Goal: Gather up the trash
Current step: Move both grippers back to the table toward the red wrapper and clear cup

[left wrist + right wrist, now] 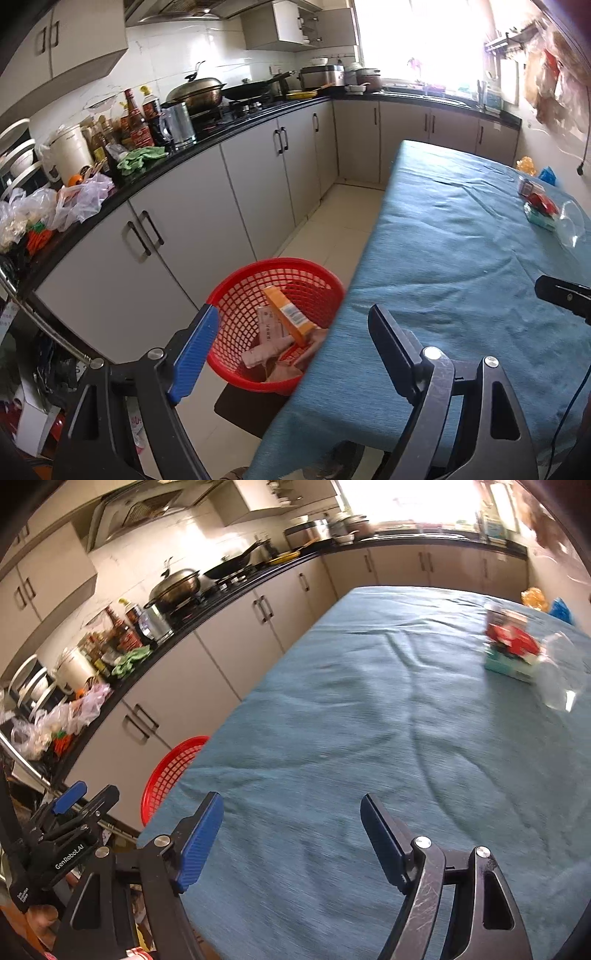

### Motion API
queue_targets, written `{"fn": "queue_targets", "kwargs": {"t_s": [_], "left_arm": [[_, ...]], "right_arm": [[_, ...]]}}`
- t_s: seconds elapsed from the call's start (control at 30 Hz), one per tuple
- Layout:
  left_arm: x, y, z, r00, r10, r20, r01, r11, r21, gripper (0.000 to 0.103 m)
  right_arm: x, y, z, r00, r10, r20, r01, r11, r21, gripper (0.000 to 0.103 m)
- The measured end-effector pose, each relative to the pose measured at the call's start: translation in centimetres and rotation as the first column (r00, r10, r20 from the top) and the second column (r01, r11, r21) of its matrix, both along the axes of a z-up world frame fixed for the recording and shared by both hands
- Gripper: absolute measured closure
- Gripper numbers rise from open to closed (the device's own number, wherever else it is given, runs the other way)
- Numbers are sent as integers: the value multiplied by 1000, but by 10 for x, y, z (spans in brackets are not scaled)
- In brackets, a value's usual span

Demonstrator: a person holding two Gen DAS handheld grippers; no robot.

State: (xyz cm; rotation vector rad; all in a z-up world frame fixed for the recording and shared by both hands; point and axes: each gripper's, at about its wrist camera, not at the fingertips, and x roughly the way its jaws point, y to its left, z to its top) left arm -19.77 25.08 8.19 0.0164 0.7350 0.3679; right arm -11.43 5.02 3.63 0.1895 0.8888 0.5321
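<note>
A red mesh basket (229, 291) stands beside the table's left edge, with an orange carton (286, 308) and other flattened packets inside. My left gripper (291, 317) hangs open above the basket, with nothing between its fingers. My right gripper (291, 803) is open over the near end of the blue tablecloth (351, 720), also empty. On the cloth's far right lie a pile of red and green packets (511, 646) and a clear plastic bottle (557, 683). Beyond them are an orange wrapper (533, 596) and a blue wrapper (561, 609).
A black kitchen counter (207, 144) with grey cupboards runs along the left and back, crowded with bottles, pots and plastic bags. A tiled aisle (332, 221) lies between the cupboards and the table. The basket rests on a dark seat (240, 406).
</note>
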Motion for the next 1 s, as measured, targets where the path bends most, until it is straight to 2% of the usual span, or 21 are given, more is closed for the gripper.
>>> {"fn": "queue_targets", "kwargs": {"t_s": [0.2, 0.37, 0.53, 0.7, 0.83, 0.93, 1.0], "left_arm": [[8, -32, 7, 996, -89, 2, 90, 995, -32, 21], [25, -62, 9, 983, -183, -7, 182, 980, -81, 21], [48, -96, 8, 960, -280, -18, 275, 950, -145, 21], [70, -123, 8, 933, -360, -12, 350, 914, -203, 21], [89, -140, 8, 912, -410, -2, 395, 879, -266, 21], [109, -153, 13, 894, -448, 16, 431, 849, -306, 21], [126, -162, 15, 888, -459, 26, 444, 841, -311, 21]], "right_arm": [[-2, -55, -6, 996, -93, -18, 93, 995, 22, 19], [1, -116, -15, 977, -208, -51, 211, 977, 44, 19], [9, -167, -20, 950, -305, -68, 308, 950, 43, 19], [32, -211, -17, 920, -389, -40, 390, 921, 9, 17], [66, -241, -6, 892, -451, 14, 451, 892, 4, 14], [96, -254, 0, 884, -465, 38, 465, 885, 27, 14], [115, -260, 1, 881, -472, 43, 470, 881, 49, 14]]}}
